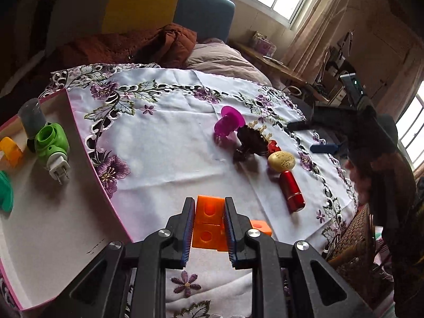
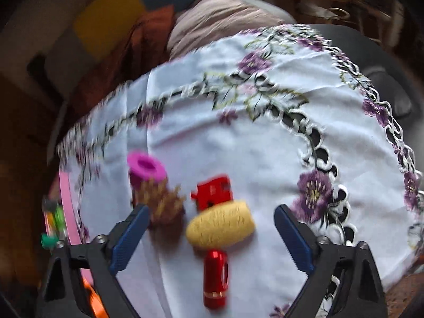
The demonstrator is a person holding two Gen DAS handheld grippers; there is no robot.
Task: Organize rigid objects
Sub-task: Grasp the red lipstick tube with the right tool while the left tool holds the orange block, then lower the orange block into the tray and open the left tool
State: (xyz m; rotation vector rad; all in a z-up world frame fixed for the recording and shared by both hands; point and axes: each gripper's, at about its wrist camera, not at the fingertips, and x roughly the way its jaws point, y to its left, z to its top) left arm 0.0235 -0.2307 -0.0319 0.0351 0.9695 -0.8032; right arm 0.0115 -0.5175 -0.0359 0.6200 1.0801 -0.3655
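Black tongs [image 1: 208,234], blue ribbed pads [image 2: 291,234], silver screws [image 1: 164,233]

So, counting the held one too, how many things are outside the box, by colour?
Red: 2, a tube and a small piece
Pink: 1, a cup
Brown: 1, a clip
Yellow: 1, an egg shape
Orange: 1, a block
Total: 6

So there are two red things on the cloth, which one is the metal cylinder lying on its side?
The shiny red cylinder with gold bands, just below the yellow egg-shaped piece in the right wrist view. The other red piece beyond the egg is blocky plastic.
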